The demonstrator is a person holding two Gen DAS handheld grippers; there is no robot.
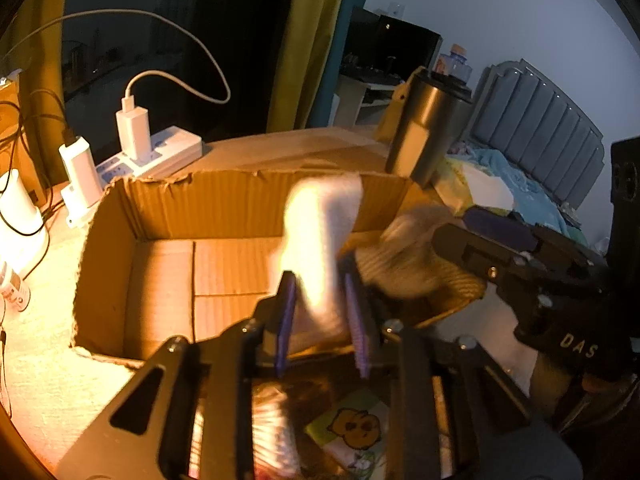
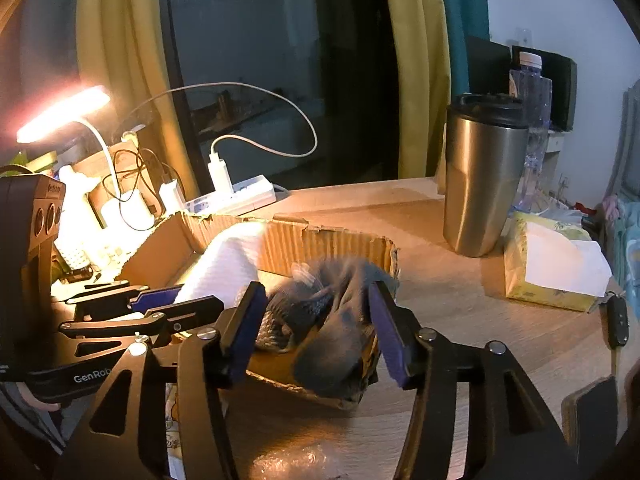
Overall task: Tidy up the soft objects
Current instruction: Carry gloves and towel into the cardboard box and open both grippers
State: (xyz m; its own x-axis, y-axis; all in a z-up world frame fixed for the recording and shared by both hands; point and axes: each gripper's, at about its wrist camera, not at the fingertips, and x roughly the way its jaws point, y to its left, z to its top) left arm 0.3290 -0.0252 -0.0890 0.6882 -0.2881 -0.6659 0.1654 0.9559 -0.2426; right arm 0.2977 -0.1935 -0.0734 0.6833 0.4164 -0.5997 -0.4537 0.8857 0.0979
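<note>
An open cardboard box (image 1: 240, 208) (image 2: 320, 248) lies on the wooden desk. My left gripper (image 1: 318, 272) (image 2: 200, 298) hovers over the box's near edge. A white soft cloth (image 1: 320, 240) (image 2: 228, 268) stands blurred between its purple pads, which sit slightly apart from it. My right gripper (image 2: 316, 288) (image 1: 452, 226) is at the box's right end with its jaws wide. A blurred grey sock bundle (image 2: 336, 344) (image 1: 400, 256) sits loose between them, resting in the box corner, and neither pad touches it.
A steel tumbler (image 2: 480, 184) (image 1: 424, 132) stands behind the box, with a water bottle (image 2: 532, 92) behind it. At right lie a yellow tissue pack (image 2: 552, 268) and a car key (image 2: 616, 320). A power strip (image 1: 160, 156), chargers and a lit lamp (image 2: 60, 112) crowd the left.
</note>
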